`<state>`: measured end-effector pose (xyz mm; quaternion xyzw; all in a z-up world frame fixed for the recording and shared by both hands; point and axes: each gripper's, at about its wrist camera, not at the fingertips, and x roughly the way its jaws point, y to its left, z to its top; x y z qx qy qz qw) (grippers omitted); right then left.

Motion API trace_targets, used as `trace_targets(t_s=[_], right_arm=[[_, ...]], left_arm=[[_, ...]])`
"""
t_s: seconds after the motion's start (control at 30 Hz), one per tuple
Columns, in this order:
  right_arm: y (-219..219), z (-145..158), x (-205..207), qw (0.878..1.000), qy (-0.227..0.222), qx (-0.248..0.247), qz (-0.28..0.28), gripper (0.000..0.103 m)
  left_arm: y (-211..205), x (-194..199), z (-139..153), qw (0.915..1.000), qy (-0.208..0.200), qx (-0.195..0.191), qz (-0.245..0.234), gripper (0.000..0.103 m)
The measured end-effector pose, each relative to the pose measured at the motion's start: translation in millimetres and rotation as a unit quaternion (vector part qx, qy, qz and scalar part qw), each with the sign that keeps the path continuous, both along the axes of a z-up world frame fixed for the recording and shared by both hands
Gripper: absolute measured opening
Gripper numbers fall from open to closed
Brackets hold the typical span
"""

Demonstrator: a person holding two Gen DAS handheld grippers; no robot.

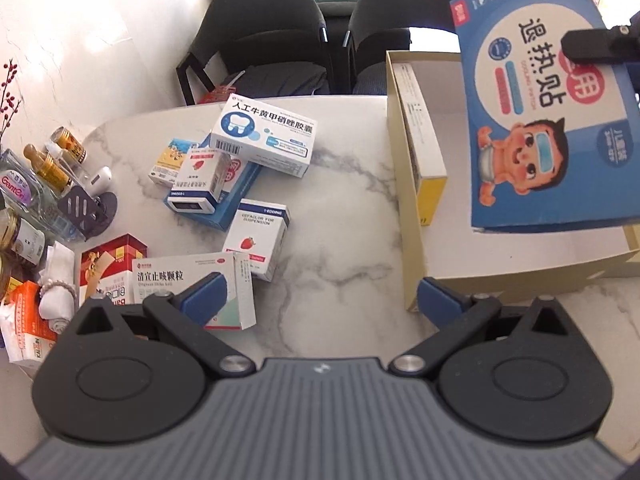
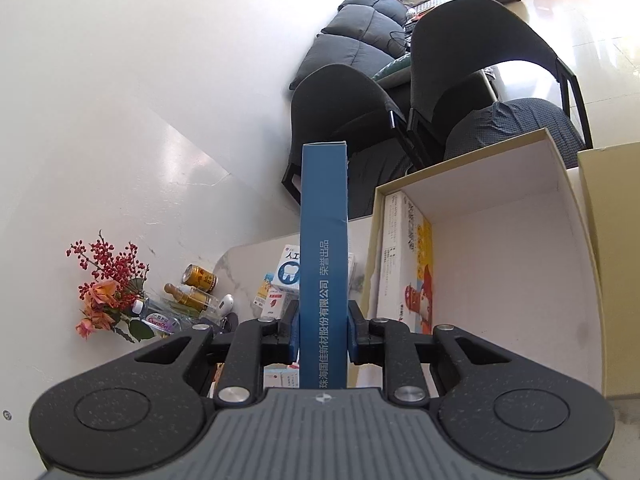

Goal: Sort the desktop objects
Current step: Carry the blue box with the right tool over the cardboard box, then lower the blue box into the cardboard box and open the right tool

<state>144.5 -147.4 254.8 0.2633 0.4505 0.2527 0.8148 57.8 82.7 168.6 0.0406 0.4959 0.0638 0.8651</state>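
Observation:
My right gripper is shut on a flat blue cooling-patch box, held on edge in the air. In the left wrist view that blue box hangs above the open cardboard box, with a black finger of the right gripper on its face. A white and yellow carton stands against the cardboard box's left wall. My left gripper is open above the marble table, nothing between its fingers. Several medicine boxes lie scattered left of it.
Bottles, a gold can and a clear container crowd the table's left edge, with a red box and tissues nearby. A flower sprig stands at the wall. Two dark chairs sit beyond the table. A box lid leans at right.

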Motion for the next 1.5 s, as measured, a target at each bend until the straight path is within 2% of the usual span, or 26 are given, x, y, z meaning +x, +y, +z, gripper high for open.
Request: trace_targets(t_s=[0.1,0.27,0.4,0.7,0.9,1.1,1.27,1.4,1.5], right_arm=[[-17.1,-2.4,7.2,1.000,0.006,0.006,-0.012,0.025],[-29.2,-8.7,20.9,0.999,0.002,-0.036,-0.041,0.025],[-31.1,-24.6,33.2,0.996,0.016,-0.058,-0.064,0.025],[25.3,-70.6,74.4,0.990,0.054,-0.119,-0.060,0.025],[58.9,-88.0,91.9,0.984,0.063,-0.162,-0.040,0.025],[82.0,-102.6,113.8,0.979,0.071,-0.190,-0.023,0.025],[88.5,-119.5,131.2,0.976,0.081,-0.198,-0.032,0.026],[91.6,-128.2,137.3,0.978,0.088,-0.186,-0.028,0.030],[83.9,-131.2,138.2,0.982,0.095,-0.160,-0.039,0.033]], left_arm=[[-1.1,5.5,2.4,1.0000,0.003,0.004,-0.001,0.103],[2.7,19.0,-1.4,0.9998,0.012,0.004,-0.012,0.103],[11.9,33.8,-8.7,0.9994,0.018,-0.011,-0.027,0.103],[50.7,52.4,-19.7,0.9975,0.030,-0.043,-0.046,0.103],[85.8,54.2,-35.3,0.9963,0.052,-0.063,-0.028,0.103],[102.1,58.4,-42.2,0.9951,0.057,-0.079,-0.018,0.103],[107.6,62.3,-45.0,0.9946,0.058,-0.084,-0.015,0.103],[108.0,61.4,-48.6,0.9942,0.063,-0.086,-0.017,0.103],[107.1,60.0,-52.3,0.9938,0.067,-0.086,-0.019,0.103]])
